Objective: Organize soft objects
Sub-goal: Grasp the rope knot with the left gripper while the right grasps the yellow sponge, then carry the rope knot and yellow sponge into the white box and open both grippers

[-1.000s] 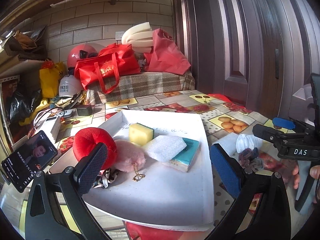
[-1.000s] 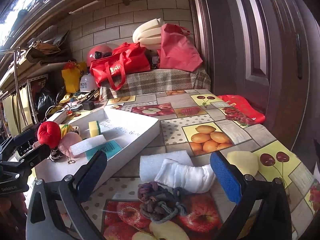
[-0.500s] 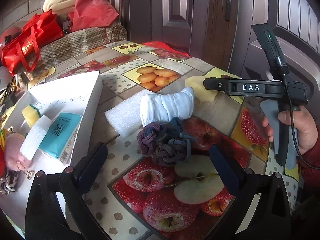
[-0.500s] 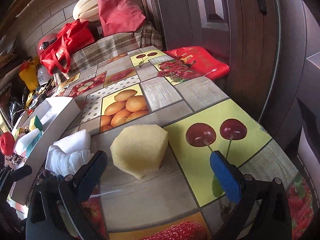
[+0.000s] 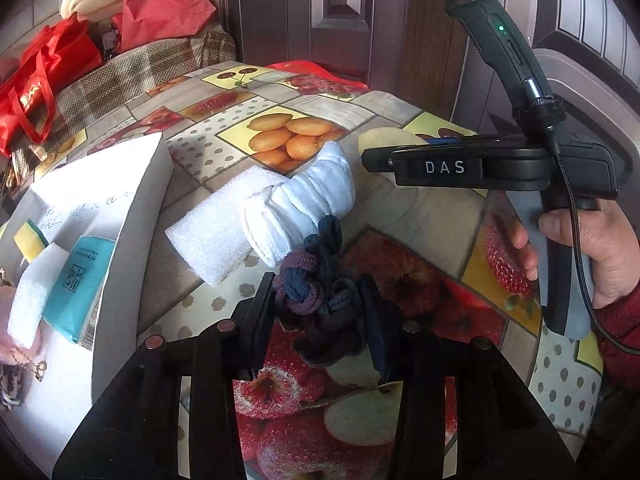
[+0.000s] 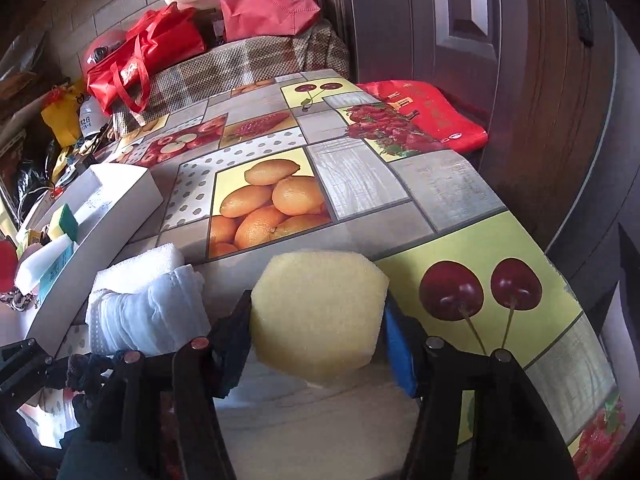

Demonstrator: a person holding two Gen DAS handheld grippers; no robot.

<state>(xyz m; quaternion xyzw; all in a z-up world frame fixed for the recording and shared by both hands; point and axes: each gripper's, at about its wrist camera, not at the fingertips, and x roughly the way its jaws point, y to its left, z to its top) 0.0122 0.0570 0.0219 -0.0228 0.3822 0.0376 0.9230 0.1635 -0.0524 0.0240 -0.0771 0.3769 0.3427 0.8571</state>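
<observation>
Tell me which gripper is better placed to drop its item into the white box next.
Left. The left gripper, its jaws just closing around the knotted cord bundle, sits right beside the white box. The right gripper, at the yellow sponge, is farther off, beyond the white cloth roll.

Bright daylight from the left, sharp centre, fisheye bending and dark corners.

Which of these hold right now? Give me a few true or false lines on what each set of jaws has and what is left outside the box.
1. The left gripper has its jaws closed around the knotted dark cords. True.
2. The right gripper holds the white cloth roll. False: it grips the yellow sponge.
3. The white foam block lies inside the white box. False: it lies on the table beside the box.
4. The teal packet is in the box. True.
</observation>
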